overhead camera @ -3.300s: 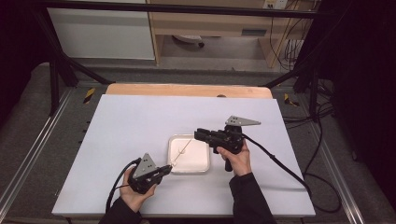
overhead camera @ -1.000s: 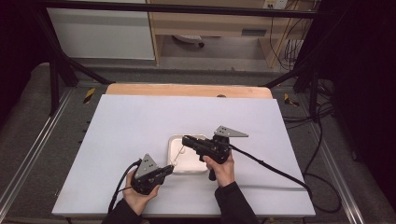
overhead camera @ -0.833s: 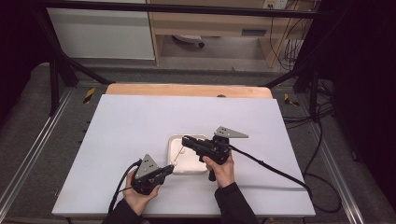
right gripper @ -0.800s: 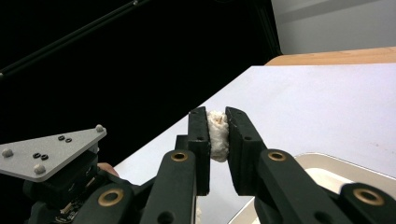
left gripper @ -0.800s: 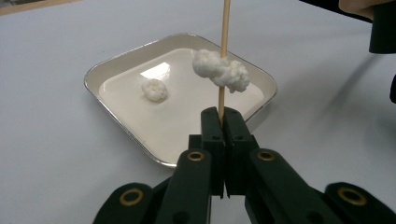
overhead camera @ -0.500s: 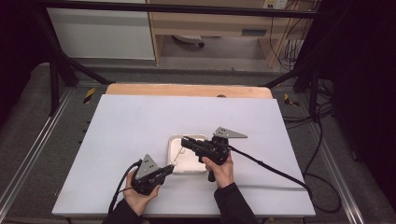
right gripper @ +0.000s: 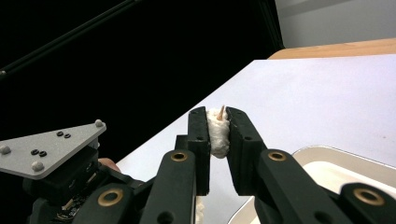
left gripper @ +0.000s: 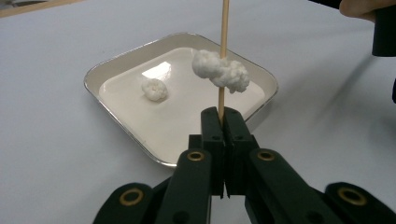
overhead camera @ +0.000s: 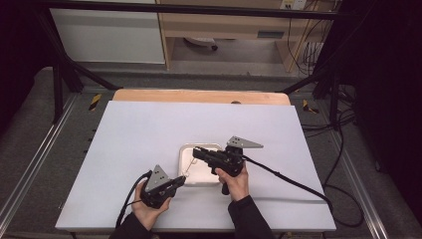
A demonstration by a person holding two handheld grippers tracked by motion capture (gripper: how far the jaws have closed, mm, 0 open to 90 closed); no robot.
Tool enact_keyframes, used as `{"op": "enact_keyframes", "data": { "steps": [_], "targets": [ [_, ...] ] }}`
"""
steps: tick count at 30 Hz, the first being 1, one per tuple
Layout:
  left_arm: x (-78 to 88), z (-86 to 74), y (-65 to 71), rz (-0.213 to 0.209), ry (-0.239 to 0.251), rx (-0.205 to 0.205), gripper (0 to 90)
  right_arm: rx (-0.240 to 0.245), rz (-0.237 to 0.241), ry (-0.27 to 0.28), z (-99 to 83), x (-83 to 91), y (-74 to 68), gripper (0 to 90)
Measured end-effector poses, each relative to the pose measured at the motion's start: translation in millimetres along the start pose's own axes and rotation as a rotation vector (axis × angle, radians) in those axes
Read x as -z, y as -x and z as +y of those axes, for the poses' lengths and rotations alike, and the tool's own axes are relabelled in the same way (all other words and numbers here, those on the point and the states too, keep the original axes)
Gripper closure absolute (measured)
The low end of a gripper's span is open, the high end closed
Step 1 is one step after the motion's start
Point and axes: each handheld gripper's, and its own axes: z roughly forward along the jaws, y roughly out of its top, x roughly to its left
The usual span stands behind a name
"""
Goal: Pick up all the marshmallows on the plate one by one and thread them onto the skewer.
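Note:
My left gripper [left gripper: 223,114] is shut on the lower end of a thin wooden skewer [left gripper: 223,42] that stands upright, with a lumpy white piece [left gripper: 221,70] threaded on it. In the high view this gripper [overhead camera: 182,178] sits at the front edge of the white tray [overhead camera: 200,173]. Above the tray, my right gripper [overhead camera: 194,151] is shut on another white piece [right gripper: 218,133] at the top of the skewer, and the skewer's tip [right gripper: 222,110] pokes out above the pads. One small white piece [left gripper: 154,89] lies loose in the tray [left gripper: 126,130].
The tray rests on a white table top [overhead camera: 149,134] with a wooden strip [overhead camera: 199,96] along the far edge. Cables [overhead camera: 288,179] trail from both grippers toward the front and right. The left gripper's grey plate [right gripper: 46,149] is close under the right gripper.
Since the oldest frame the right gripper has come left and nearer, over the tray to the skewer's top. Over the last second neither hand has moved.

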Motion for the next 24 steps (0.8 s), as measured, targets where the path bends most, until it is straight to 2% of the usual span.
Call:
{"op": "enact_keyframes", "data": {
  "steps": [11,12,13,14,15,16,17,20,24],
  "targets": [
    [0.1,-0.3,0.2,0.000,-0.003,-0.003,89.0,0.001,0.002,0.001,-4.3,-1.1,-0.7,81.1],
    [0.5,-0.2,0.2,-0.005,0.011,0.001,89.0,0.002,0.004,0.000,-4.8,-1.1,-0.8,81.0],
    [3.3,2.7,0.1,-0.020,0.052,0.011,89.0,-0.005,0.008,-0.016,-5.5,-1.6,-1.2,80.8],
    [5.9,8.2,0.6,-0.014,0.062,0.009,89.1,-0.013,0.017,-0.068,-9.7,-5.3,-0.4,80.7],
    [5.9,11.0,1.9,0.008,0.059,-0.008,89.1,-0.029,0.031,-0.091,-17.8,-9.6,0.8,80.4],
    [4.1,8.8,2.0,0.018,0.061,-0.017,89.1,-0.041,0.044,-0.077,-23.5,-12.0,0.9,80.5],
    [1.5,5.8,0.6,0.005,0.059,0.002,89.1,-0.026,0.032,-0.069,-24.3,-13.2,-0.1,80.5],
    [-0.2,4.5,-1.9,-0.005,0.040,0.014,89.1,-0.025,0.020,-0.098,-25.8,-15.3,1.8,80.4],
    [0.2,5.1,-1.7,-0.004,0.041,0.011,89.0,-0.036,0.019,-0.102,-25.2,-15.2,2.0,78.4]
  ]
}}
